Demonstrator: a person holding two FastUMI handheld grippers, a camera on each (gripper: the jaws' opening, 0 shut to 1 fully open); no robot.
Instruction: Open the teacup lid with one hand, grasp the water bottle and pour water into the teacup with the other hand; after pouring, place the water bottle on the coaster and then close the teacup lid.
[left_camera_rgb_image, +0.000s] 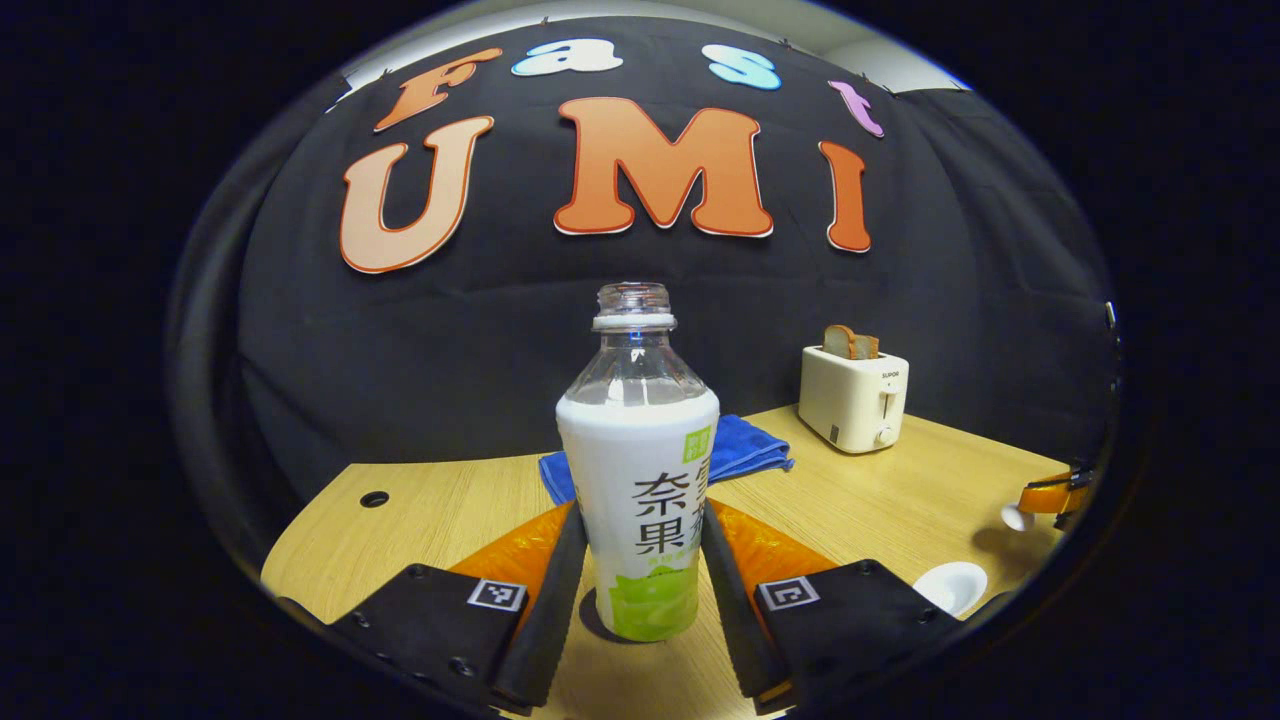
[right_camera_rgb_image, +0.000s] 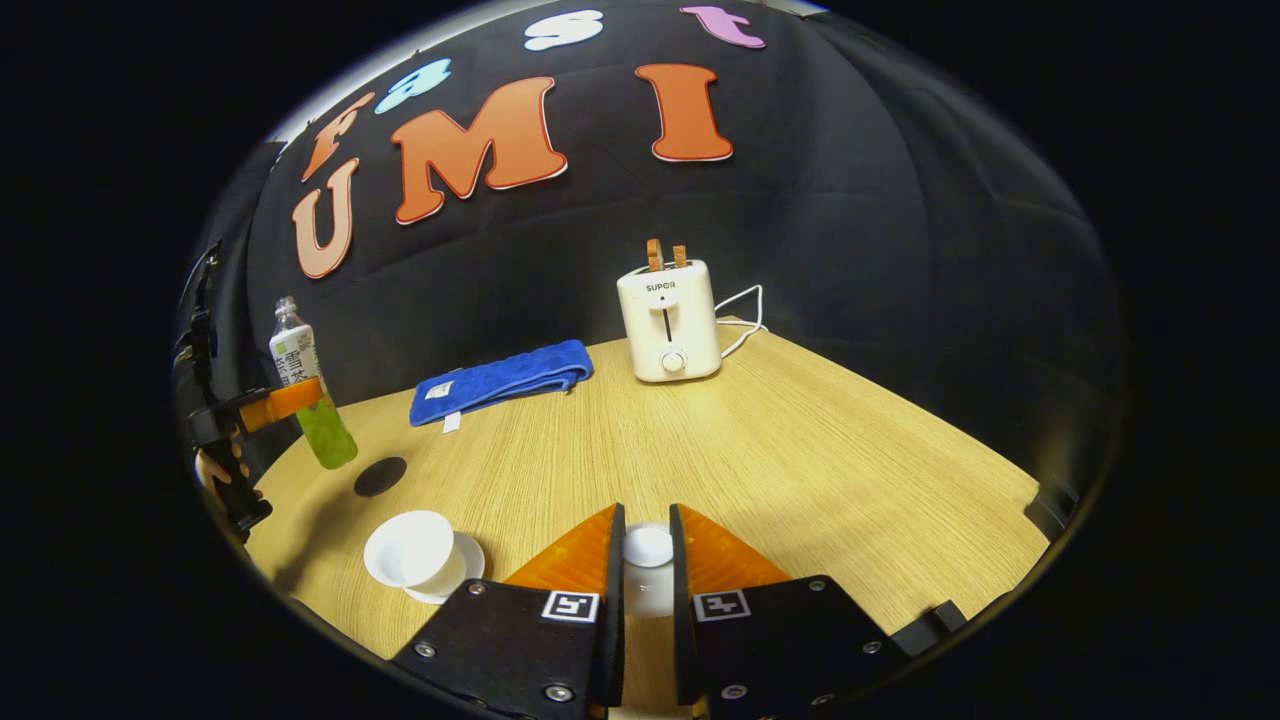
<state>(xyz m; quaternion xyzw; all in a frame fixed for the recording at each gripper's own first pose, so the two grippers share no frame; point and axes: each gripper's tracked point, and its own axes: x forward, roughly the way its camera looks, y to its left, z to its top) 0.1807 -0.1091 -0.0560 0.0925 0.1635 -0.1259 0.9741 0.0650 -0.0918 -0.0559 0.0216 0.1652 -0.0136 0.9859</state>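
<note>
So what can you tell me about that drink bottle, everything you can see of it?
The water bottle is clear plastic with no cap on its threaded neck. A white sleeve with a green base wraps its body. It stands upright between the left gripper fingers, which press on both its sides. In the right gripper view it appears held above the wooden table, near the dark round coaster, leaning a little there.

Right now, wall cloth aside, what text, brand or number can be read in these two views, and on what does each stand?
"SUPOR": on the front of the cream plastic toaster.
Clear plastic bottle with a white and green wrap: large dark characters; the small print on its green patch is too blurred to read.
Black-and-white square tags: coded patterns, no words.
White tag on the blue folded cloth: too small to read.
</note>
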